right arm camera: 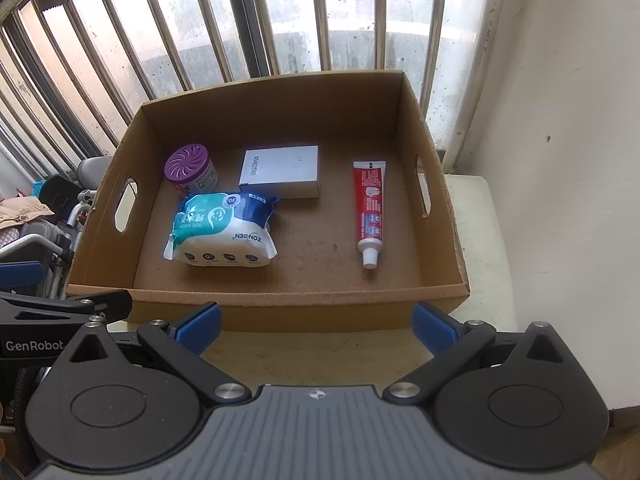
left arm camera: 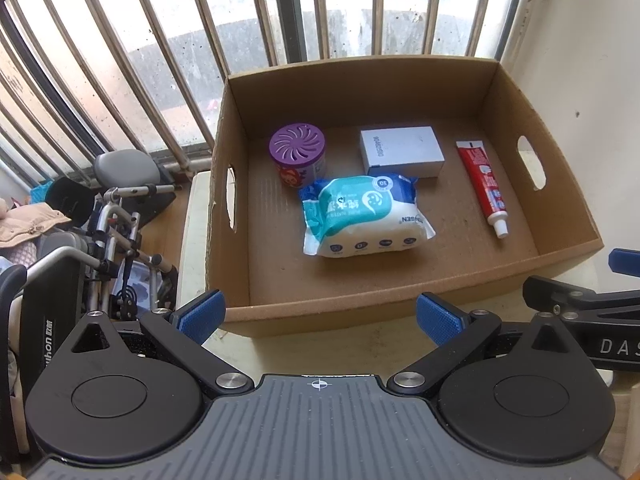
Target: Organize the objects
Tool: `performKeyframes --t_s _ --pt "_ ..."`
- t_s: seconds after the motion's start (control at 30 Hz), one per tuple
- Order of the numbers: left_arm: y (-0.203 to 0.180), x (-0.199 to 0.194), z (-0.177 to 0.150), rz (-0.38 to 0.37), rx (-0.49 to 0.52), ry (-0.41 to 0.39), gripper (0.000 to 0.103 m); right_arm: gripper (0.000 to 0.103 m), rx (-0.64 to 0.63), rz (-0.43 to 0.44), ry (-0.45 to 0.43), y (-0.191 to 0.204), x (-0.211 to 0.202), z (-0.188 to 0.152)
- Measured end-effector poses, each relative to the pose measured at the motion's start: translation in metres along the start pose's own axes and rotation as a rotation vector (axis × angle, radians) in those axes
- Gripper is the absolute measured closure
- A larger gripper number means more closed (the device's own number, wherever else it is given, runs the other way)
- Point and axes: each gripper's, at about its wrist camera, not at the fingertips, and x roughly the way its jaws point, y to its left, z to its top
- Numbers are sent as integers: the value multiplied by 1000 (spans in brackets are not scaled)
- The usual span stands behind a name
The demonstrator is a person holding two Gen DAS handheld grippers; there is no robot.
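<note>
Cardboard makes up the open box [left arm camera: 560, 184] in front of you, a shallow brown tray with a hand slot cut in each side wall, sitting on the pale counter [right arm camera: 486, 240] close against the barred window [right arm camera: 224, 24]. Four things lie on its floor. At the back left stands a small round canister with a purple swirl-vented lid [left arm camera: 297, 147], upright. Just in front of it, touching or nearly touching its base, a soft pack of wet wipes [left arm camera: 364, 216] in white, teal and blue lies flat. Behind the pack's right end sits a grey rectangular carton [left arm camera: 402, 151], flat, very close to the pack's rear corner; whether they touch you cannot tell. Well apart from these, near the right wall, a red toothpaste tube [right arm camera: 370, 208] lies lengthwise with its white cap pointing toward you. Your left gripper [left arm camera: 318, 316] hovers outside the box at its near wall, blue fingers [left arm camera: 202, 316] spread wide and holding nothing. Your right gripper [right arm camera: 316, 326] sits beside it at the same near wall, its fingers [right arm camera: 436, 332] likewise spread wide and empty. Off the counter's left edge you see a wheelchair frame [left arm camera: 120, 240] and other clutter.
</note>
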Motion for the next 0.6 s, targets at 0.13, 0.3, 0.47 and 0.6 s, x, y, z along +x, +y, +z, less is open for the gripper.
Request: performKeyframes --t_s 0.13,0.3,0.47,0.6 --pt "1 0 2 3 -6 -1 1 0 -2 7 1 1 0 2" --pt "2 0 2 1 -13 2 1 0 2 14 3 1 1 3" --pt "2 0 1 -2 -17 4 1 0 3 12 7 0 1 2" --pt "1 -2 0 -1 -13 2 1 0 1 9 6 0 0 2"
